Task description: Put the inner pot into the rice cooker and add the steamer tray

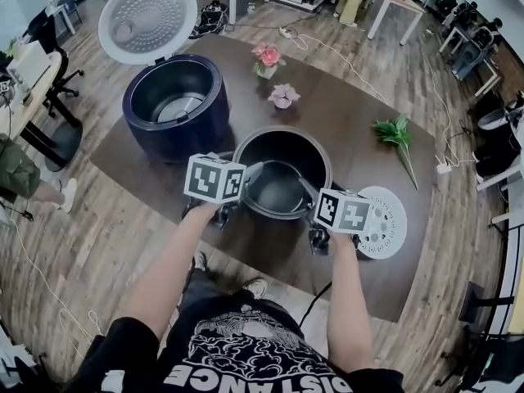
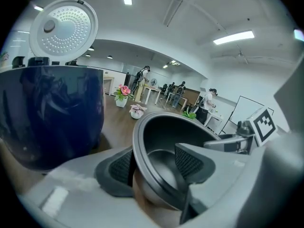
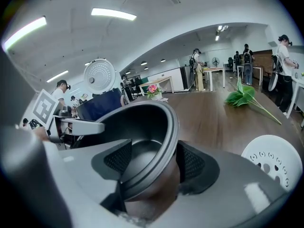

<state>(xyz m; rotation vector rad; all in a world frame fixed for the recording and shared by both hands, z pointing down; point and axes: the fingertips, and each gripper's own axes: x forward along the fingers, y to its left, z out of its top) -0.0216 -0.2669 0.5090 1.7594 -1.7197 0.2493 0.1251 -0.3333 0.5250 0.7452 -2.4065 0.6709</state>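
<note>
Dark inner pot (image 1: 280, 193): stands upright on the brown table (image 1: 344, 113), empty, just to the near right of the rice cooker (image 1: 176, 133) and not inside it.
Rice cooker: dark blue body at the far left of the table; its cavity is empty and its white lid (image 1: 147, 19) stands raised behind it.
Left gripper (image 1: 252, 174): at the left side of the pot's rim. In the left gripper view (image 2: 152, 163) one pad is outside the wall and the other is inside the pot (image 2: 156, 141). A gap shows between the inner pad and the wall, so the jaws are apart around the rim and not yet clamped.
Right gripper (image 1: 309, 191): at the right side of the rim. In the right gripper view (image 3: 154, 160) the wall of the pot (image 3: 142, 127) is also between the pads. The outer pad is very close to it, the inner pad is clear of it, so there is no firm grasp yet.
Steamer tray (image 1: 385, 219): white round disc with holes, flat on the table to the right of the pot, just beside the right gripper.
Other things: two small pots of pink flowers (image 1: 267, 58) on the far side of the table, and a green leafy sprig (image 1: 397, 133) at the right.
</note>
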